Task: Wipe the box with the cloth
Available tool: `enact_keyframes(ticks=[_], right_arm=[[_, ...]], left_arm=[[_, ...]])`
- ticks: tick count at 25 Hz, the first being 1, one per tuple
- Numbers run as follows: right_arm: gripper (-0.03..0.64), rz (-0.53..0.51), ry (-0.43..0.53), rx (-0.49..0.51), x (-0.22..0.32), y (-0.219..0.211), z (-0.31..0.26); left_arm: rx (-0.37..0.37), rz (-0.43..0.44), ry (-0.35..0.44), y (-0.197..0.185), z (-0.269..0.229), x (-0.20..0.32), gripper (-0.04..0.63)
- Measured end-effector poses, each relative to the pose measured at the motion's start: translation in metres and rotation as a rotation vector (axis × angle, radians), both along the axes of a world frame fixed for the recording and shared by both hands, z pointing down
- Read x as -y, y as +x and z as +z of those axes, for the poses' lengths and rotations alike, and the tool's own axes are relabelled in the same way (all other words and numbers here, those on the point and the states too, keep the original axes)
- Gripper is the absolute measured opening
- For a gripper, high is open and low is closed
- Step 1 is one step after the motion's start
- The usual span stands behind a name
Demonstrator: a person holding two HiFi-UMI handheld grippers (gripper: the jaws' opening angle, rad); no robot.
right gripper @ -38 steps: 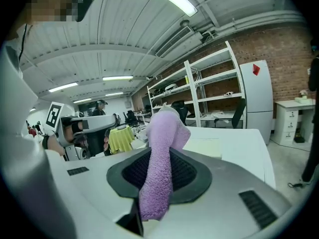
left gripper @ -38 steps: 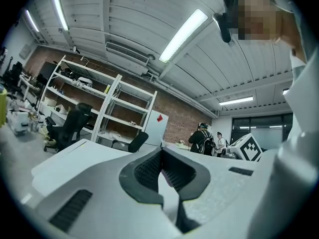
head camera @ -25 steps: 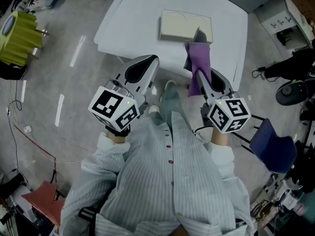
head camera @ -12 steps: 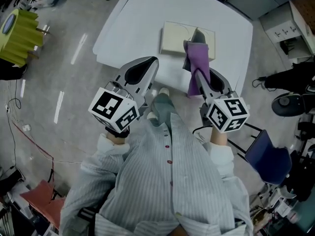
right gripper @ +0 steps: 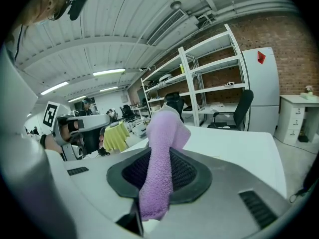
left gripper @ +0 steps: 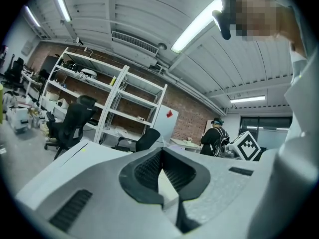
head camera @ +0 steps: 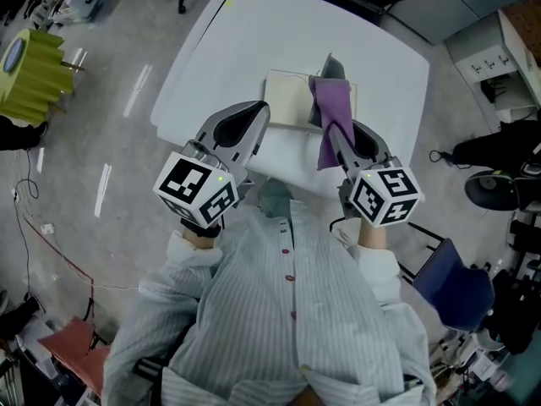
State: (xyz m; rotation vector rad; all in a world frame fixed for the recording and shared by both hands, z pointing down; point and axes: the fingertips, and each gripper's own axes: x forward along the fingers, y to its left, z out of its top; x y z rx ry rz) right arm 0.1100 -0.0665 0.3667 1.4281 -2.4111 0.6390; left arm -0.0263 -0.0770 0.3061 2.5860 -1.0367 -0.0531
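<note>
A flat cream box (head camera: 287, 100) lies on the white table (head camera: 220, 49), toward its near edge. My right gripper (head camera: 331, 132) is shut on a purple cloth (head camera: 332, 112), which stands up from the jaws and hangs over the box's right part. In the right gripper view the cloth (right gripper: 167, 128) fills the gap between the dark pads (right gripper: 187, 171) of the right gripper (right gripper: 159, 156). My left gripper (head camera: 256, 112) hovers at the box's near left corner. Its jaws (left gripper: 160, 156) meet at the tips and hold nothing.
A yellow-green ribbed object (head camera: 30, 70) stands on the floor far left. To the right of the table are a blue chair (head camera: 461, 282) and black gear (head camera: 499, 138). Metal shelves (left gripper: 119, 103), office chairs (left gripper: 72, 121) and a standing person (left gripper: 214, 138) are beyond the table.
Both grippers have moved forward from the table's near edge to over the box. The purple cloth, still held, now overlaps the box's right part.
</note>
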Motion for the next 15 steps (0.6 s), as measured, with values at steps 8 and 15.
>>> enact_keyframes(ticks=[8, 15], right_arm=[[0.091, -0.04, 0.012, -0.002, 0.048, 0.013, 0.002], [0.091, -0.055, 0.005, -0.001, 0.074, 0.019, 0.01]], left_arm=[[0.012, -0.01, 0.014, 0.02, 0.0, 0.047, 0.009], [0.019, -0.011, -0.008, 0.029, 0.014, 0.068, 0.008]])
